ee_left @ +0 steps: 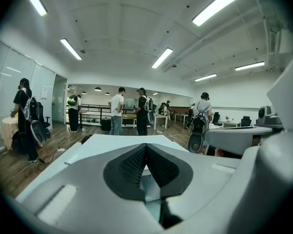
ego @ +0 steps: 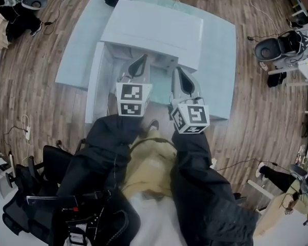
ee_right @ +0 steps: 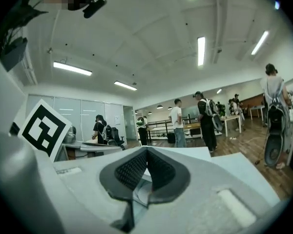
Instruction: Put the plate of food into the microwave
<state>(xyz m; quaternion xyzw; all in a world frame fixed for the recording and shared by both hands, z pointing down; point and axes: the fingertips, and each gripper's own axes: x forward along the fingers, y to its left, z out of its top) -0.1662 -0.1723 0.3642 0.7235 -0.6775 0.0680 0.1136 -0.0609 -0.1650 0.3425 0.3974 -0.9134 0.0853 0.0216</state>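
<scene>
On the wooden floor (ego: pixel 36 70) stands a pale blue, flat-topped table (ego: pixel 218 50) bearing a white, boxy microwave (ego: pixel 154 29), whose white door (ego: pixel 95 86) is swung out at the left of the head view. Just before its open front, the left gripper (ego: pixel 142 59) and right gripper (ego: pixel 178 72) hang side by side, each with its jaws pressed together on nothing. The plate of food cannot be made out in any view.

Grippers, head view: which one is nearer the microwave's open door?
The left gripper: the white door stands out just to its left. The right gripper sits on the far side of it.
</scene>
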